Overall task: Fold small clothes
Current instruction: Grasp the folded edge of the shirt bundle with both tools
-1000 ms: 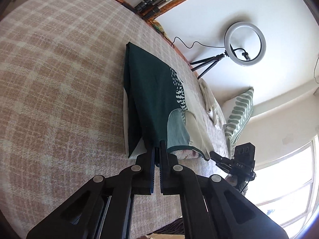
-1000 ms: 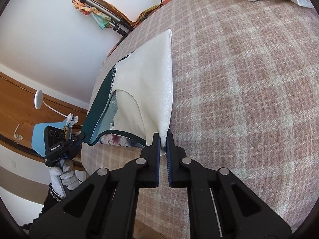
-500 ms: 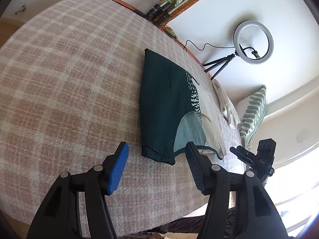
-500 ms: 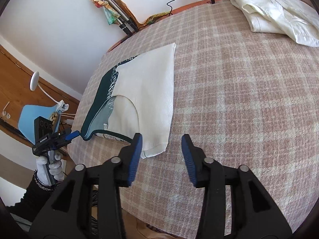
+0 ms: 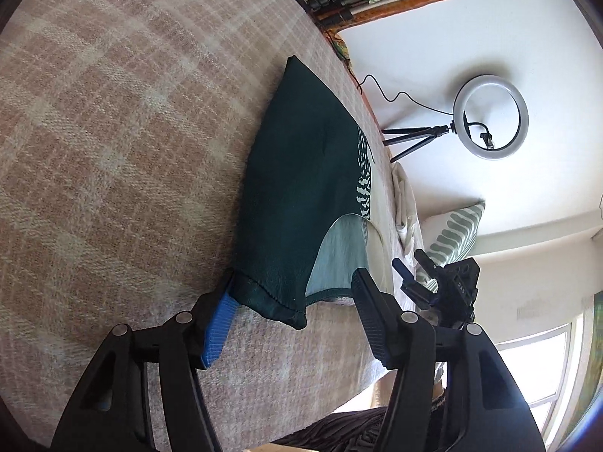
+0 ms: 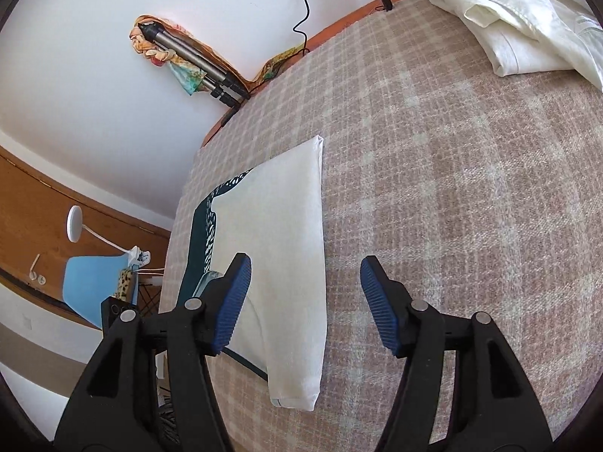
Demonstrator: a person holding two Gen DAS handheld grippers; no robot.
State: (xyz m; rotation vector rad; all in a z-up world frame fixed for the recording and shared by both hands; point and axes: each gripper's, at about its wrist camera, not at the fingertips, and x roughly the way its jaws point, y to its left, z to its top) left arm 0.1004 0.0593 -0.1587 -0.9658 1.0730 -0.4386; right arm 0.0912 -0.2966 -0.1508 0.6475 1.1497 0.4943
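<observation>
A small garment, dark green on one side [image 5: 297,203] and cream on the other [image 6: 286,233], lies folded lengthwise on the plaid bed cover [image 5: 113,158]. My left gripper [image 5: 294,316] is open, its jaws straddling the near green corner, which sits between them untouched on the right side. My right gripper [image 6: 305,305] is open over the near cream end, with the garment's edge between the jaws. The right gripper also shows in the left wrist view [image 5: 437,282].
A folded white cloth [image 6: 527,19] lies at the far side of the bed. A ring light on a tripod [image 5: 490,120], a striped pillow [image 5: 452,237], and folded tripods [image 6: 196,64] against the wall stand beyond the bed edge.
Both grippers were shut on the garment's near corners a second ago. They opened, let the cloth drop flat, and have since moved closer over its near end.
</observation>
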